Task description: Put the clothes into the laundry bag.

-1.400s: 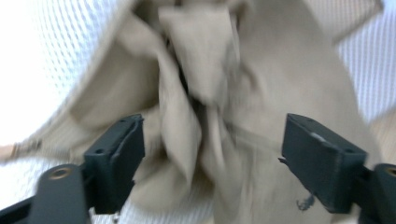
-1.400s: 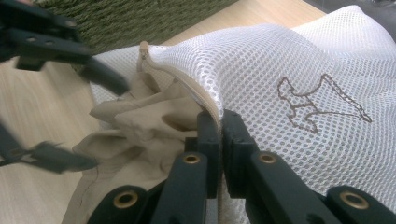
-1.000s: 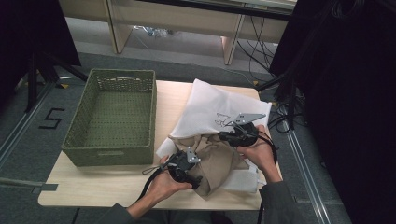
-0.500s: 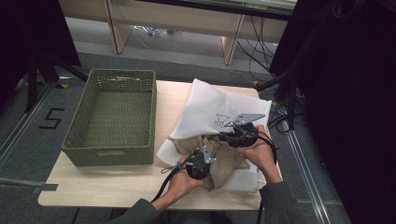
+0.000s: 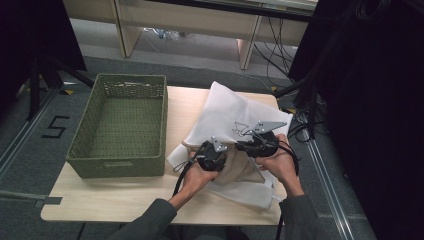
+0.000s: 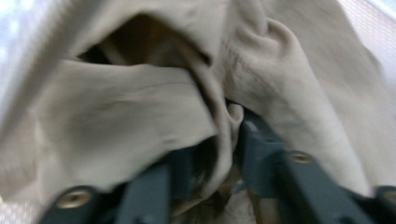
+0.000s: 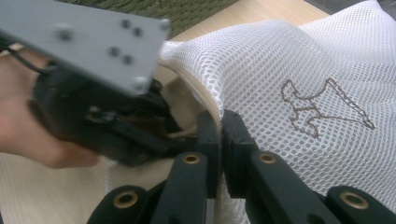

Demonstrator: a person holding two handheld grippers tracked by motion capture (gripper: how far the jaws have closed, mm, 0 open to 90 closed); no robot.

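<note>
Right gripper (image 7: 220, 140): fingers clenched on the edge of the white mesh bag (image 7: 299, 70), which is held up at its opening. Left gripper (image 6: 219, 163): fingers parted, just opened a little, with a fold of the beige cloth (image 6: 140, 107) between them, loosely caught; a firm pinch cannot be told. The cloth is seen at the bag's mouth, bag lying on the table (image 5: 125, 197) beside the green basket (image 5: 122, 130).
</note>
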